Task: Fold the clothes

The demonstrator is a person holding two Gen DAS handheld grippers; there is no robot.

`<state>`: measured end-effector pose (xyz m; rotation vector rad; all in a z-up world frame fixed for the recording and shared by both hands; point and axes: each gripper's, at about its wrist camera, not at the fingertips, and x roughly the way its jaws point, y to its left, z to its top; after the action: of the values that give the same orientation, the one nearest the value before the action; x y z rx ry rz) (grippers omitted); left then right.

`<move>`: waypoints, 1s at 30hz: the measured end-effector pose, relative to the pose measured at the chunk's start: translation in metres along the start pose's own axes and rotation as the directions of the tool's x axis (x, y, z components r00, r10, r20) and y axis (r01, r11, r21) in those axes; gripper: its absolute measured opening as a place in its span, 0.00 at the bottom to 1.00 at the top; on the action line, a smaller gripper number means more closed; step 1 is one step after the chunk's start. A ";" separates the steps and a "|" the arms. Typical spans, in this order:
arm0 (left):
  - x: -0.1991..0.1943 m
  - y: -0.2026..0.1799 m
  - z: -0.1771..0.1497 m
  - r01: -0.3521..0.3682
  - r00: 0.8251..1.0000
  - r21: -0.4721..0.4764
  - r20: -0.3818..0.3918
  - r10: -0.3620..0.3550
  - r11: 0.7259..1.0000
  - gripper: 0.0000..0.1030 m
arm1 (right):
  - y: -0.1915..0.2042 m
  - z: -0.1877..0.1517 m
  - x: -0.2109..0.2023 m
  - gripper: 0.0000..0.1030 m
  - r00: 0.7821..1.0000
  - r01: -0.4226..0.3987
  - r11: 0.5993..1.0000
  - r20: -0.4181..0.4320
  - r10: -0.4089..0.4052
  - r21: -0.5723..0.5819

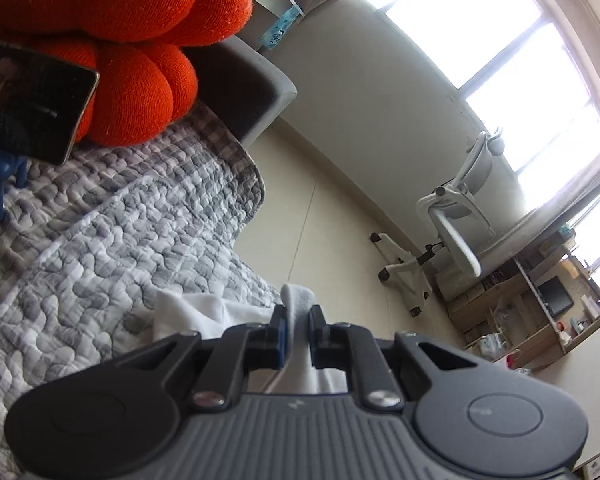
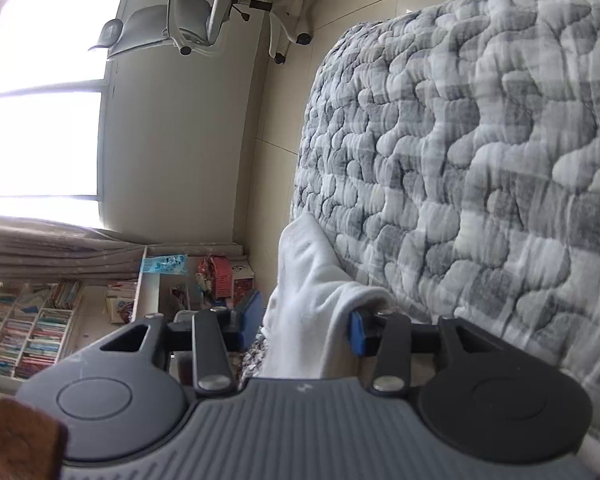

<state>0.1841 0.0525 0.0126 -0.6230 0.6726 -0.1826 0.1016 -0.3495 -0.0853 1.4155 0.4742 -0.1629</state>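
White cloth [image 1: 300, 312] is pinched tight in the nearly closed left gripper [image 1: 298, 334] and bunched between the half-spread right gripper's [image 2: 300, 330] jaws, whose hold cannot be told, both at the quilt [image 1: 112, 264] edge, seemingly to stretch it for folding; no writing is legible.

Place: a lived-in bedroom that doubles as a study.
Bed: grey-and-white checked quilt [image 1: 112, 248] fills the left wrist view from 7 to 10 o'clock.
Cushion: orange knot pillow [image 1: 116, 40] at 11 o'clock.
Work corner: a pale office chair [image 1: 456, 232] at 3 o'clock, below a bright window [image 1: 500, 52].
Storage: bookshelf [image 2: 32, 332] crammed with books, 8 o'clock in the right wrist view, beside a curtain [image 2: 40, 248].
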 end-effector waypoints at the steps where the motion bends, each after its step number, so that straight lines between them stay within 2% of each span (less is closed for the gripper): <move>1: 0.005 0.003 -0.002 -0.042 0.999 0.019 -0.014 0.042 0.999 0.10 | 0.007 0.001 0.003 0.42 0.999 0.016 0.999 -0.039 -0.018 -0.047; 3: 0.014 0.013 -0.005 -0.096 0.994 0.029 -0.047 0.097 0.995 0.10 | 0.023 0.004 0.009 0.45 0.990 0.044 0.989 -0.129 -0.063 -0.145; 5: 0.021 0.025 -0.008 -0.128 0.988 0.023 -0.080 0.130 0.991 0.10 | 0.027 0.015 0.008 0.48 0.972 0.058 0.983 -0.215 -0.095 -0.172; 7: 0.024 0.035 -0.009 -0.124 0.987 -0.003 -0.101 0.123 0.992 0.10 | 0.027 0.026 0.003 0.54 0.960 0.083 0.978 -0.250 -0.129 -0.190; 9: 0.022 0.036 -0.009 -0.116 0.988 -0.007 -0.103 0.114 0.993 0.11 | 0.033 0.034 0.002 0.54 0.941 0.078 0.958 -0.298 -0.162 -0.275; 11: 0.020 0.031 -0.009 -0.120 0.988 0.019 -0.097 0.122 0.993 0.11 | 0.044 0.036 -0.008 0.56 0.937 0.095 0.920 -0.278 -0.212 -0.380; 13: 0.020 0.027 -0.010 -0.135 0.986 0.050 -0.095 0.139 0.990 0.11 | 0.061 0.036 -0.020 0.57 0.948 0.106 0.841 -0.202 -0.247 -0.531; 16: 0.022 0.025 -0.012 -0.148 0.983 0.066 -0.102 0.154 0.987 0.11 | 0.080 0.028 -0.024 0.58 0.974 0.045 0.758 -0.139 -0.177 -0.650; 17: 0.022 0.026 -0.011 -0.144 0.984 0.061 -0.101 0.150 0.988 0.11 | 0.083 0.025 -0.013 0.57 0.974 0.031 0.741 -0.146 -0.172 -0.670; 21: 0.017 0.025 -0.011 -0.126 0.987 0.069 -0.090 0.132 0.990 0.11 | 0.058 0.018 0.041 0.56 0.952 0.083 0.746 -0.167 -0.254 -0.661; 23: 0.016 0.023 -0.011 -0.126 0.987 0.094 -0.088 0.135 0.988 0.11 | 0.050 0.028 0.047 0.55 0.971 0.051 0.803 -0.160 -0.179 -0.594; 24: 0.015 0.022 -0.011 -0.126 0.987 0.101 -0.087 0.135 0.987 0.11 | 0.050 0.031 0.048 0.53 0.972 0.038 0.806 -0.164 -0.166 -0.590; 25: 0.015 0.022 -0.012 -0.127 0.987 0.107 -0.086 0.136 0.986 0.11 | 0.051 0.033 0.050 0.33 0.972 0.026 0.804 -0.171 -0.158 -0.594; 26: 0.015 0.022 -0.012 -0.127 0.987 0.110 -0.085 0.137 0.986 0.11 | 0.056 0.029 0.051 0.14 0.972 0.029 0.758 -0.159 -0.174 -0.652; 27: 0.015 0.022 -0.012 -0.129 0.987 0.111 -0.085 0.139 0.985 0.11 | 0.062 0.023 0.052 0.14 0.971 0.035 0.695 -0.141 -0.195 -0.718; 28: 0.013 0.024 -0.012 -0.131 0.987 0.100 -0.082 0.140 0.986 0.12 | 0.068 0.013 0.052 0.13 0.973 0.039 0.615 -0.110 -0.202 -0.787; 30: 0.005 0.026 -0.010 -0.123 0.989 0.063 -0.070 0.127 0.990 0.12 | 0.079 -0.008 0.050 0.12 0.979 0.049 0.429 -0.041 -0.198 -0.902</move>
<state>0.1806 0.0666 -0.0118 -0.5176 0.7728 -0.1085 0.1750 -0.3210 -0.0349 0.2951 0.6530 0.0882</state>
